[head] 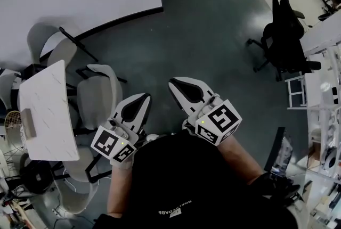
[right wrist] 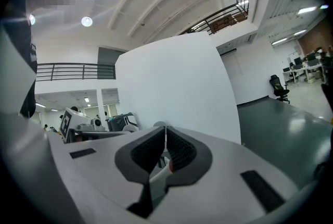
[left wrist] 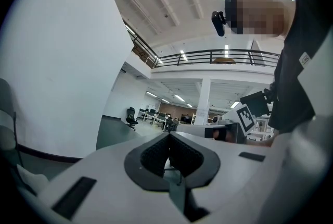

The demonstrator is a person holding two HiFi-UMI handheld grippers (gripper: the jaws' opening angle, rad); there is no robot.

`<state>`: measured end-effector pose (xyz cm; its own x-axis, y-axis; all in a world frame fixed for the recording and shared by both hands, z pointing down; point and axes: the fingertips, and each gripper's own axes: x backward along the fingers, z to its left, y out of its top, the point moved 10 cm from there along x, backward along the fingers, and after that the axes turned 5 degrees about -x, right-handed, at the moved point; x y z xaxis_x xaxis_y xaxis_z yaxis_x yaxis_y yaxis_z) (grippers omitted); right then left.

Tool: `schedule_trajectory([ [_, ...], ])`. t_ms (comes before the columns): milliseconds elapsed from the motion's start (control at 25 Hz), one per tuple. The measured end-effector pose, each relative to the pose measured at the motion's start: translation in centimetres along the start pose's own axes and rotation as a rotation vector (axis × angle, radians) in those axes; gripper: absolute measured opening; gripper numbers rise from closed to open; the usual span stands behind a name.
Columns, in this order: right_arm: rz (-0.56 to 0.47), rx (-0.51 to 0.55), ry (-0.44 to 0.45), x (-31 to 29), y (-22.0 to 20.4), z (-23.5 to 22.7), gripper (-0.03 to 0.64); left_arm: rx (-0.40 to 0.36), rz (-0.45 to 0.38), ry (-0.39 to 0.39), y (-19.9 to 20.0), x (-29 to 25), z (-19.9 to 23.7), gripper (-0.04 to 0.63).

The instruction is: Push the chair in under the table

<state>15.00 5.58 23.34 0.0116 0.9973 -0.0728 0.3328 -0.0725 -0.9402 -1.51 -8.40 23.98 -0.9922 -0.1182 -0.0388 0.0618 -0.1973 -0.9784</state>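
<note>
On both my left gripper (head: 143,100) and right gripper (head: 178,86) the jaws are pressed together with nothing between them. Near the left one stands the pale grey moulded-shell chair on thin black legs (head: 98,96), just beside the white marbled rectangular tabletop (head: 45,111) but not tucked under it. It looks light and stiff, likely to slide easily; I'd push mid-backrest so it doesn't skew. Both grippers point level, side by side, clear of the chair.
</note>
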Motion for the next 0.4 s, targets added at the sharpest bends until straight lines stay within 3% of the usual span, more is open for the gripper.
schedule_trajectory([
  [400, 0.029, -0.004, 0.014, -0.61, -0.32, -0.05, 0.018, 0.008, 0.005, 0.004, -0.29, 0.09, 0.23, -0.005],
])
